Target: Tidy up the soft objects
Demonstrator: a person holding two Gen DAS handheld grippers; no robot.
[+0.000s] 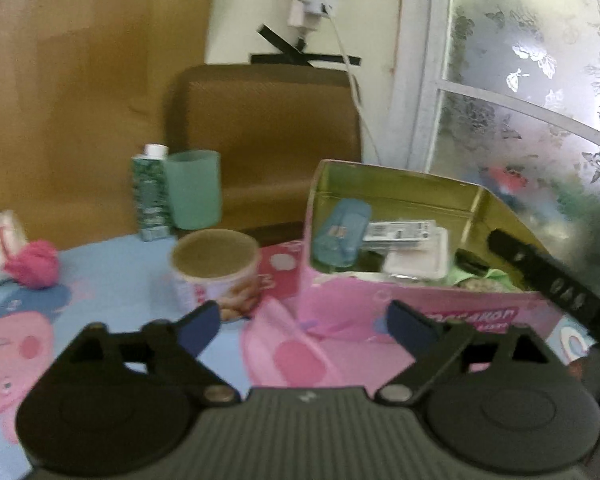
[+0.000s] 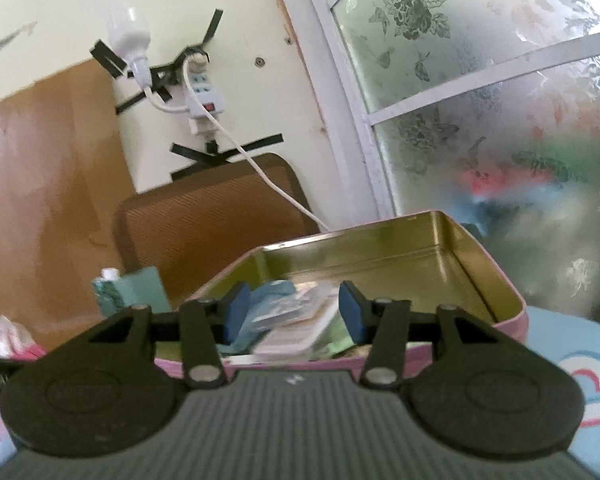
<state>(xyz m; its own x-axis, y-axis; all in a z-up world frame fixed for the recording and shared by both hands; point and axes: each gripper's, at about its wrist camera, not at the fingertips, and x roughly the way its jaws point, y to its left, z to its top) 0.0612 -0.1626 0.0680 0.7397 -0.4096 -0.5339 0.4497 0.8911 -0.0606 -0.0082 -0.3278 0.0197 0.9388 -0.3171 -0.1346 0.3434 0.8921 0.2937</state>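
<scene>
While both grippers hang w/ fingers apart, holding nothing, left gripper [image 1: 306, 326] sits over pink cloth [image 1: 288, 356]; pink tin [image 1: 380, 308] at 2 o'clock, pink pompom [image 1: 34, 264] at 10. Right gripper [image 2: 294, 312] over tin [image 2: 512, 316].

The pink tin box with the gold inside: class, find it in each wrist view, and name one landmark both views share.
Left wrist: pink tin box, right of centre, beyond the open left gripper.
Right wrist: centre, directly behind the open right gripper.
Shared landmark: green cup.
</scene>
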